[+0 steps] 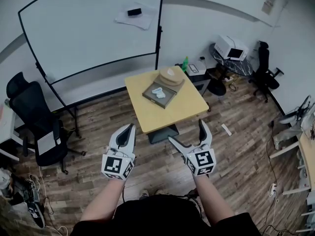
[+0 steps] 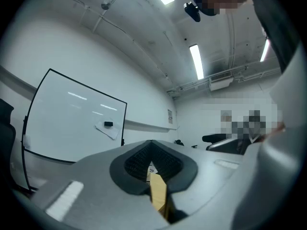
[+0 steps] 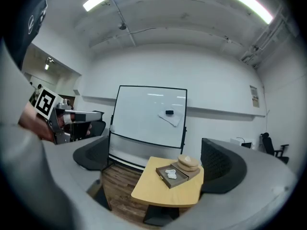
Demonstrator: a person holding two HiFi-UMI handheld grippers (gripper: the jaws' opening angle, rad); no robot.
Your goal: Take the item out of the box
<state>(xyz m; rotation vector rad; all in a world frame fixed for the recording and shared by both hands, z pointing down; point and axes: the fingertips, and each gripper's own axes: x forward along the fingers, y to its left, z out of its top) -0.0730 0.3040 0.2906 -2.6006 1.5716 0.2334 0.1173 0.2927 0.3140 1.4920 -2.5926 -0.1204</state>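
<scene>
Well ahead of the left tongs [image 1: 130, 127] and the right tongs [image 1: 186, 131], on a yellow table [image 1: 167, 113], sits the shallow grey box [image 1: 166, 100]; the white item [image 1: 158, 92] lies inside it; round wooden discs [image 1: 171, 76] rest just beyond the box; the left tongs are clenched on nothing, tips together; the right tongs are released, jaws spread wide, empty; a whiteboard [image 1: 93, 28] stands beyond the table.

You have a bench [image 1: 179, 109] with a smooth, matt pale-wood top, a matt grey box [image 1: 165, 103], a crumpled white item [image 1: 158, 92], a floor [image 1: 98, 146] of worn wood planks, and, on your right gripper [image 1: 186, 131], ribbed dark pads [image 3: 223, 169] set in smooth grey plastic.
</scene>
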